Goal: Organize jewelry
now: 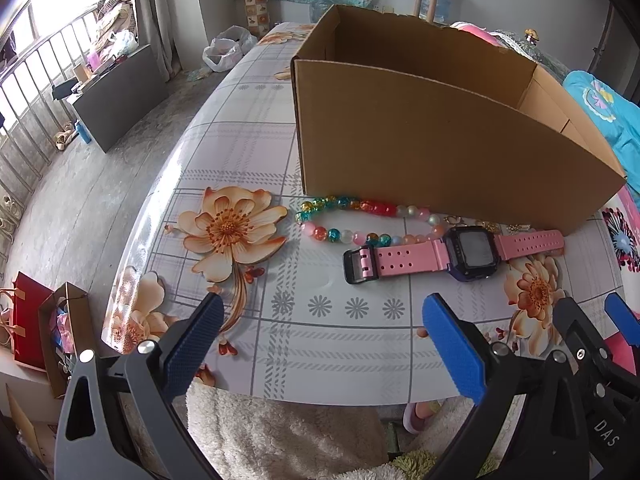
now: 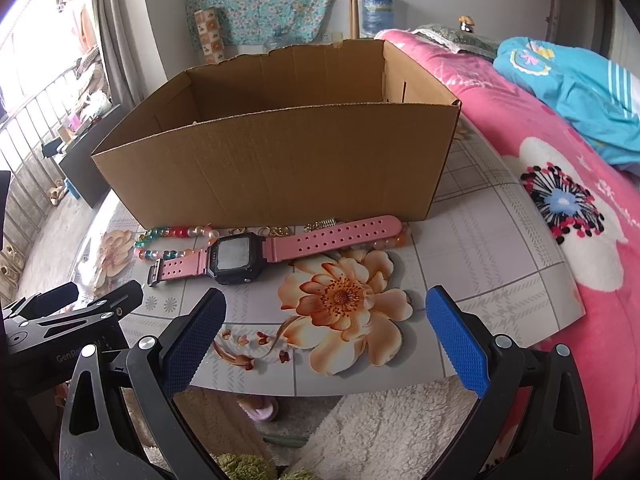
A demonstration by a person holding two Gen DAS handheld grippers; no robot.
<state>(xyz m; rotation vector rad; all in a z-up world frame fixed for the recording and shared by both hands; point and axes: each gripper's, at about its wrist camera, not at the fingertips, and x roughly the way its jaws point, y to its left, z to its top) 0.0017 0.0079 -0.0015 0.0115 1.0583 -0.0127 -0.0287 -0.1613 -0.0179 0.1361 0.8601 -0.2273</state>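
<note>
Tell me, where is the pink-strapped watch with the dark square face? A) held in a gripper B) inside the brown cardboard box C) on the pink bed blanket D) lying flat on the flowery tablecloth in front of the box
D: the pink-strapped watch with the dark square face lies flat on the flowery tablecloth, just in front of the brown cardboard box, beside the colourful bead bracelet; neither gripper touches it.

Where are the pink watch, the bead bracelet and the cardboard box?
pink watch (image 1: 469,250), left wrist view, on its dark screen.
bead bracelet (image 1: 376,207), left wrist view, on a red bead.
cardboard box (image 2: 280,164), right wrist view, on its front wall.
</note>
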